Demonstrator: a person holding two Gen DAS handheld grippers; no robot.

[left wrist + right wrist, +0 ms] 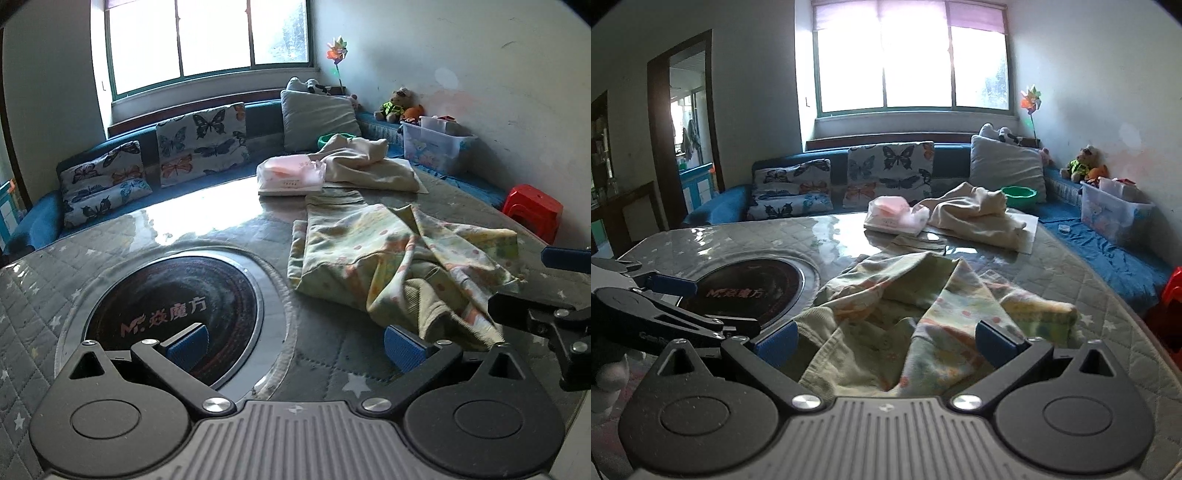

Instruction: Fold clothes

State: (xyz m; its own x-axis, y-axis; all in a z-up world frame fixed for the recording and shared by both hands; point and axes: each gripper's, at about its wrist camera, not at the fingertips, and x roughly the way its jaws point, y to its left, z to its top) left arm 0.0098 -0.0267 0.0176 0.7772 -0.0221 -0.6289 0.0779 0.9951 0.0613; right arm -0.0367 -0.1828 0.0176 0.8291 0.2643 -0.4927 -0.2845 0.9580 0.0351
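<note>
A pale green patterned garment (pixel 399 254) lies crumpled on the quilted table (pixel 207 229), right of the round black cooktop (pixel 173 314). My left gripper (pixel 295 345) stands open over the table just left of the garment's near edge, holding nothing. In the right wrist view the same garment (pixel 916 317) lies between the wide-open fingers of my right gripper (pixel 886 341), which hovers over its near part. The right gripper also shows at the right edge of the left wrist view. A cream garment (pixel 365 162) lies in a heap at the far side.
A pink and white packet (pixel 291 177) sits beside the cream garment. Behind the table runs a blue sofa (pixel 956 162) with butterfly cushions (pixel 201 142). A clear storage box (pixel 436 144) and a red stool (pixel 532 210) stand at the right.
</note>
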